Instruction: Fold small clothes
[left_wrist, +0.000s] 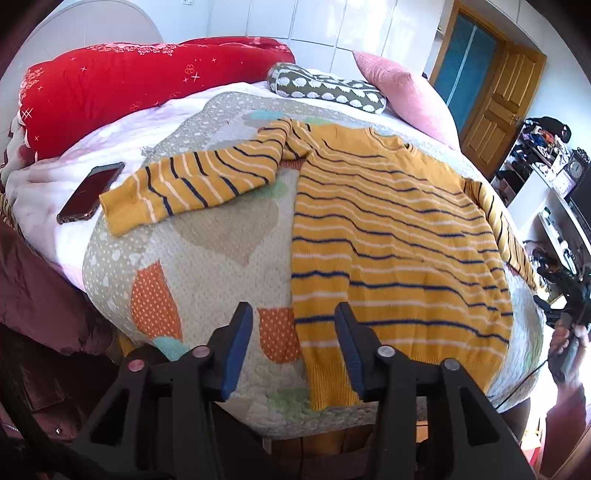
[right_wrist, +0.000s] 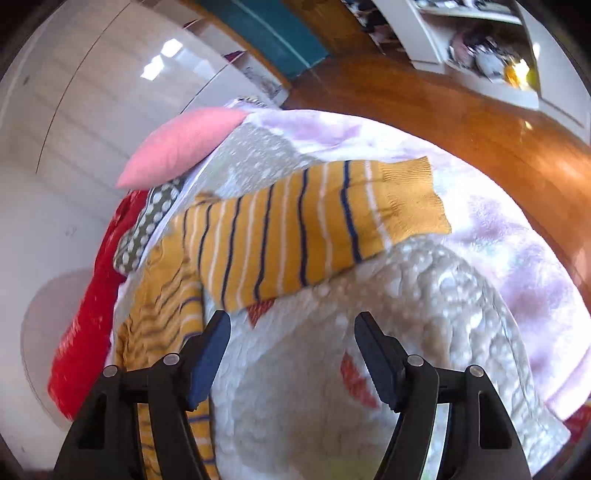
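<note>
While the yellow striped sweater (left_wrist: 388, 236) lies spread flat on the patchwork quilt (left_wrist: 207, 266) of the bed, both grippers hang above it with nothing held; the left gripper (left_wrist: 293, 354) has its jaws parted over the hem corner, and the right gripper (right_wrist: 291, 354) has its jaws wide apart over bare quilt, just short of the right sleeve (right_wrist: 317, 225); the chief risk, as a judgement, is a pinch that takes quilt along with knit, since the quilt is soft and puckered and would lift with the fold; a second risk is the left sleeve (left_wrist: 192, 184), whose cuff lies almost touching the phone (left_wrist: 90, 194), so a sweep of that sleeve inward could drag or flip the phone toward the bed's edge; the right sleeve's cuff reaches out over the pale pink blanket (right_wrist: 517, 236) near the bed's side, beyond which is wooden floor (right_wrist: 461, 122), so a loose release there could let it slide off; room is good across the middle of the quilt, tighter toward the pink pillow (left_wrist: 402, 92) and red bedding (left_wrist: 140, 81) at the head; the near edge of the bed lies right under the left jaws.
</note>
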